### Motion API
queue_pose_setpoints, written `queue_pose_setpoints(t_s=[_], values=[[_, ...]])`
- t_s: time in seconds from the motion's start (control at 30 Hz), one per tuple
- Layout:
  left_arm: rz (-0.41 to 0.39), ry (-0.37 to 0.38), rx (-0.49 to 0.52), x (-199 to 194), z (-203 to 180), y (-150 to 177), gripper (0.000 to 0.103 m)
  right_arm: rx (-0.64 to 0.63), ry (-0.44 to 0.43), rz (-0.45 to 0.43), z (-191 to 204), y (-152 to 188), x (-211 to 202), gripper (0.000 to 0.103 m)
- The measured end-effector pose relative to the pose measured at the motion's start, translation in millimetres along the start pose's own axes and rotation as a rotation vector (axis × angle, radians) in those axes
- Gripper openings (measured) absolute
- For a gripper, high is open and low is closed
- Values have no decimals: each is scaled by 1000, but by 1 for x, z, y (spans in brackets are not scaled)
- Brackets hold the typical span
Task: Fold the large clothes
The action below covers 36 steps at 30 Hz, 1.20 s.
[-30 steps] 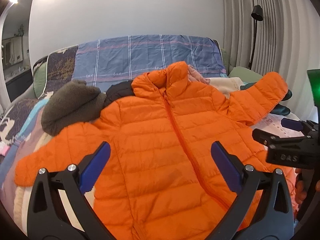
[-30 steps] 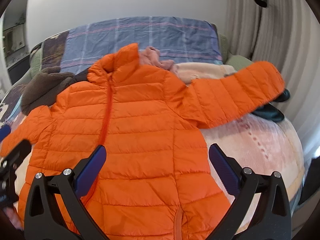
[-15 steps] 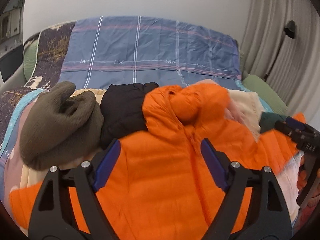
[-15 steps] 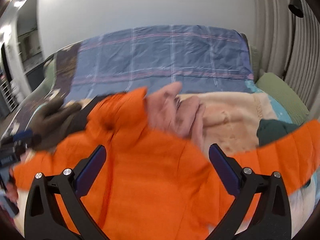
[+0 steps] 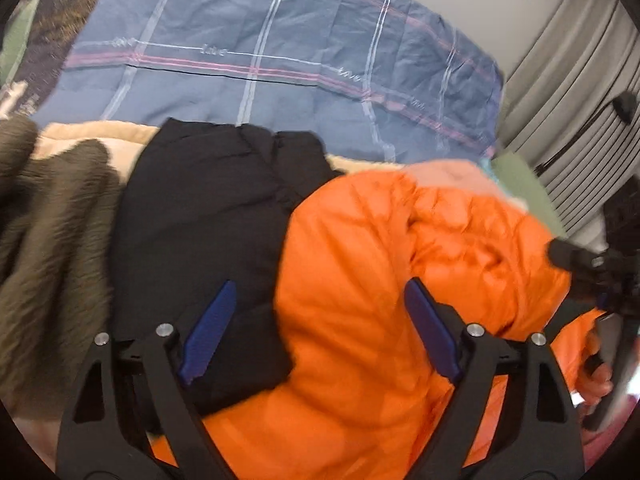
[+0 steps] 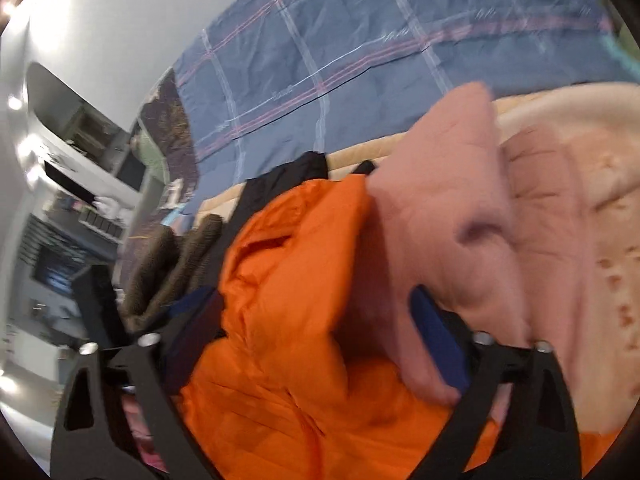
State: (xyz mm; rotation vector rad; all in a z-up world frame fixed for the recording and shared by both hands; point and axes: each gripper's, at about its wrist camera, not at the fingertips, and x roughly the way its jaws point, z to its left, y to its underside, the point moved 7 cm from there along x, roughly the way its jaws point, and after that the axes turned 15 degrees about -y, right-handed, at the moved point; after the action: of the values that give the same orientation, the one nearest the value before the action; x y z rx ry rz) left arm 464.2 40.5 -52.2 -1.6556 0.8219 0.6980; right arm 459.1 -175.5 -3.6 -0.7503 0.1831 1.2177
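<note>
Both hand-held grippers released, jaws wide: left hand-held gripper straddles the orange jacket shoulder beside a black jacket; right hand-held gripper at the collar, next to a pink garment. Jacket lies mid-bed on the clothes pile. Step, prob.: reaching for top grip pts. Next: clench on orange fabric only, w/o catching neighbours.

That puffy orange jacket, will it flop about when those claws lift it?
Probably floppy: the orange jacket already bunches into soft folds near the collar. Its quilted, puffy fill suggests it is light for its bulk. The smooth, faintly shiny shell may slip between the pads.
</note>
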Motion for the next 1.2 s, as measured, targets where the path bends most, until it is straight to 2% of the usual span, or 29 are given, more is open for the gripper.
queue_pose_setpoints(t_s=[0.03, 0.07, 0.1, 0.13, 0.17, 0.23, 0.33, 0.4, 0.43, 0.47, 0.5, 0.6, 0.67, 0.73, 0.8, 0.9, 0.97, 1.07, 1.17, 1.2], values=[[-6, 36, -4, 2, -5, -4, 73, -6, -25, -12, 2, -4, 3, 63], [-16, 64, 0, 3, -11, -8, 55, -6, -50, -18, 5, -7, 6, 36], [-28, 70, 6, 1, -16, -10, 38, -6, -58, -28, 6, -9, 6, 23], [-47, 79, 19, -4, -21, -11, 31, -16, -64, -47, 9, -10, 4, 15], [-65, 93, 35, -11, -27, -9, 24, -57, -83, -71, 21, -8, -3, 13], [-126, 128, 74, -38, -36, -7, 19, -136, -116, -80, 42, 0, -14, 12], [-197, 208, 107, -94, -40, 8, 19, -278, -208, -88, 84, 34, -48, 11], [-259, 263, 165, -139, -38, 32, 19, -420, -244, -85, 110, 74, -79, 11], [-282, 261, 188, -154, -34, 44, 19, -496, -240, -79, 119, 101, -97, 11], [-326, 245, 227, -176, -27, 66, 27, -558, -214, -73, 123, 131, -114, 12], [-351, 232, 247, -190, -20, 81, 42, -582, -202, -68, 121, 147, -123, 12], [-423, 182, 293, -220, 1, 127, 62, -584, -105, -20, 99, 203, -146, 18], [-453, 102, 312, -224, 9, 135, 67, -552, -23, 9, 85, 213, -142, 39], [-436, 56, 260, -218, 14, 127, 67, -498, 21, 5, 74, 206, -136, 41], [-426, 46, 178, -213, 21, 117, 67, -421, 18, -9, 68, 201, -129, 41], [-411, 31, 171, -201, 21, 113, 71, -392, 81, 32, 61, 207, -106, 45], [-346, 11, 186, -177, 17, 116, 72, -367, 142, 82, 48, 217, -85, 67], [-214, -19, 201, -137, 16, 140, 84, -292, 203, 141, 25, 233, -59, 69], [-65, 5, 204, -89, 8, 166, 84, -165, 211, 150, -6, 233, -38, 70], [-14, 13, 204, -72, 2, 177, 73, -120, 204, 136, -14, 231, -34, 70]])
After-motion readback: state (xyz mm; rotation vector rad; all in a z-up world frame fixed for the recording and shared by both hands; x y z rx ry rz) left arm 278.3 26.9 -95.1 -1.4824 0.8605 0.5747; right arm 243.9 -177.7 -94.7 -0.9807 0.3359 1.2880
